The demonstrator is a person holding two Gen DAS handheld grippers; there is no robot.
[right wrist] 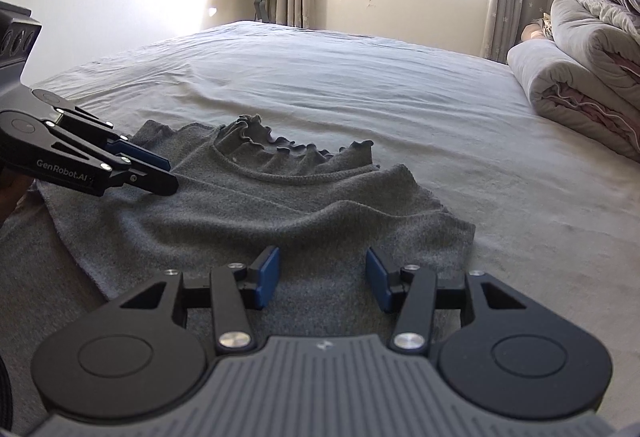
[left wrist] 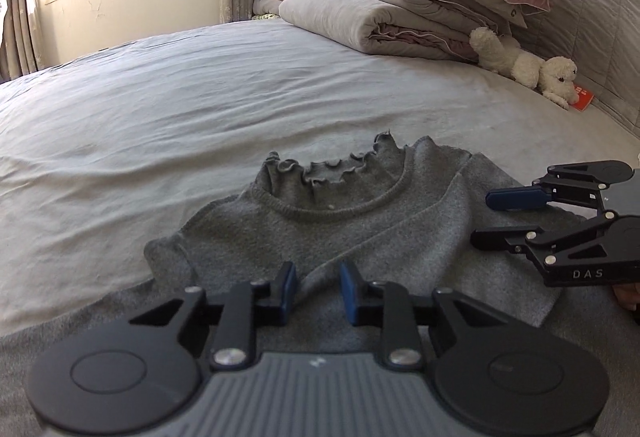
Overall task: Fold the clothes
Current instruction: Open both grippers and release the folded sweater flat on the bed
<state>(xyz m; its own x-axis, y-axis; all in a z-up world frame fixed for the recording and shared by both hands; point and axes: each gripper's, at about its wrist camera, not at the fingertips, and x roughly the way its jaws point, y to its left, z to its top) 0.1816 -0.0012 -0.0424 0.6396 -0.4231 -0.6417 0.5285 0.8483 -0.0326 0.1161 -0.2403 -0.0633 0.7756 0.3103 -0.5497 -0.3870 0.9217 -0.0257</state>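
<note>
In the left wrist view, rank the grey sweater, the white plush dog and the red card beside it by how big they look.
1. grey sweater, though it lies nearest the camera
2. white plush dog
3. red card, partly hidden by the dog

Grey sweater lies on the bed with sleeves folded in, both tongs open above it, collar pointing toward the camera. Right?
Not quite: the grey sweater's ruffled collar points away from the camera, toward the far side of the bed; the left wrist view shows it. The rest stands: the left tongs and right tongs are open above it.
</note>
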